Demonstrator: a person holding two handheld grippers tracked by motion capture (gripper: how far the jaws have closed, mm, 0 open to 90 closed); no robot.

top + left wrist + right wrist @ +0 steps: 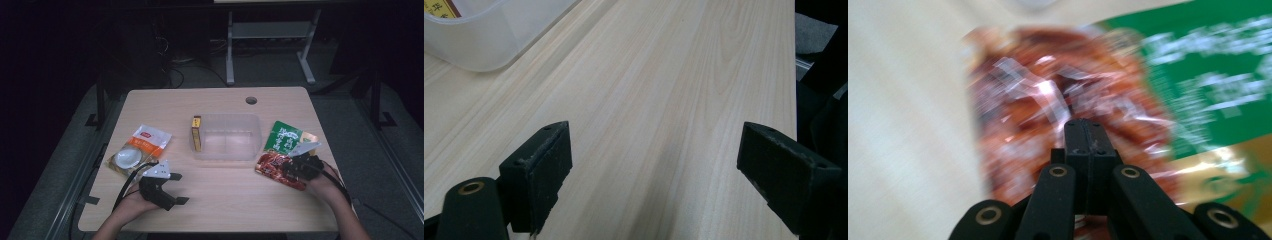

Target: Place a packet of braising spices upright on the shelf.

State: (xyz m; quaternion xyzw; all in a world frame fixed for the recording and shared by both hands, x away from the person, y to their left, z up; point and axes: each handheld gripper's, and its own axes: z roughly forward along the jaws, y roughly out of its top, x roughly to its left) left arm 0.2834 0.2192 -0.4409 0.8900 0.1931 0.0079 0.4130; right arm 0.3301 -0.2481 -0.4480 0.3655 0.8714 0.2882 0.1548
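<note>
A red snack packet [272,167] [1023,100] lies flat at the table's right, partly over a green packet [286,137] [1208,75]. My right gripper [294,169] [1083,125] is over the red packet's right end, jaws pressed together; whether any film is pinched between them I cannot tell. The view along its jaws is blurred. My left gripper [179,188] [654,135] rests near the front left of the table, jaws wide open over bare wood with nothing between them.
A clear plastic bin [250,150] [489,50] stands mid-table, with a yellow box [196,132] at its left wall, seemingly inside. An orange-and-white packet [140,147] lies at the left. The table [225,195] has a cable hole [251,100] at the back.
</note>
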